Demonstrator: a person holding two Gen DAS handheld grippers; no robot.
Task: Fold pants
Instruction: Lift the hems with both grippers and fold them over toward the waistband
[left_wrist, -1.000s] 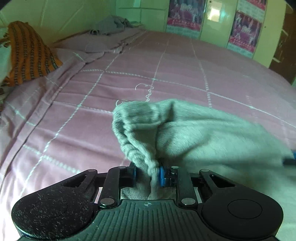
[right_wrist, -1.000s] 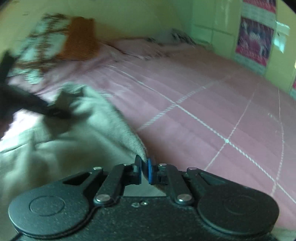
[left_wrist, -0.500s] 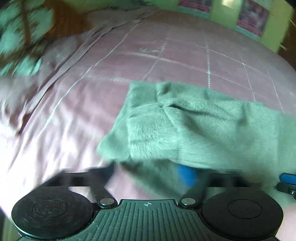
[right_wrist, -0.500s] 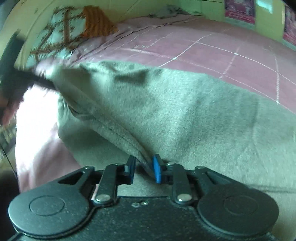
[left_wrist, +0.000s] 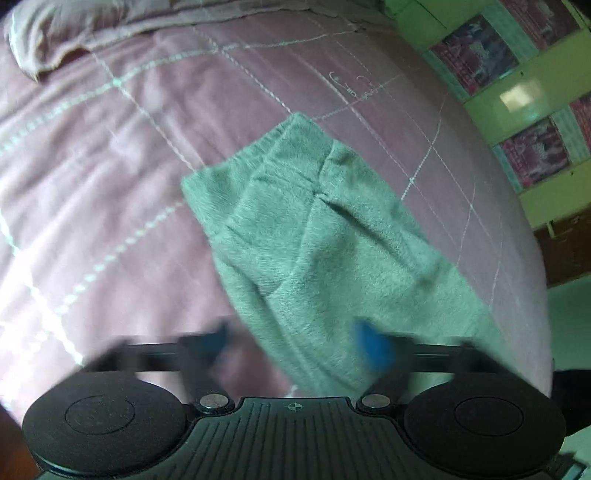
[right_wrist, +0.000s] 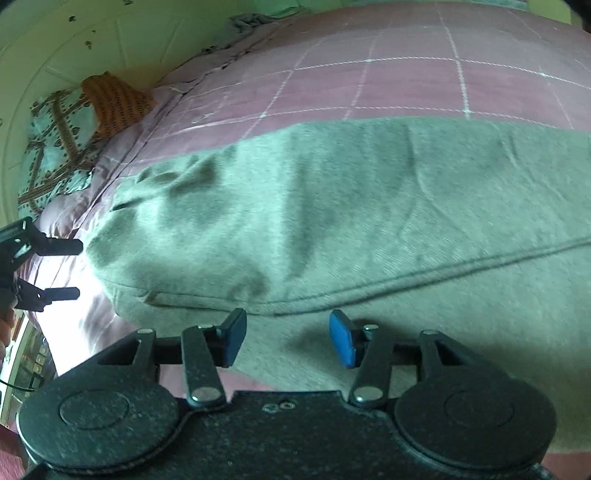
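While released, pants (right_wrist: 332, 206) before right hand-held gripper (right_wrist: 286, 338).

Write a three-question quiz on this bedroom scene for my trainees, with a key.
1. True or false: the grey pants lie on a pink bedspread.
2. The orange cloth sits: (a) on the pants, (b) beside the patterned pillow, apart from the pants, (c) on the floor.
3. Fill in: the bedspread's pale stitched lines form a ___ pattern.
Key: 1 true; 2 b; 3 grid.
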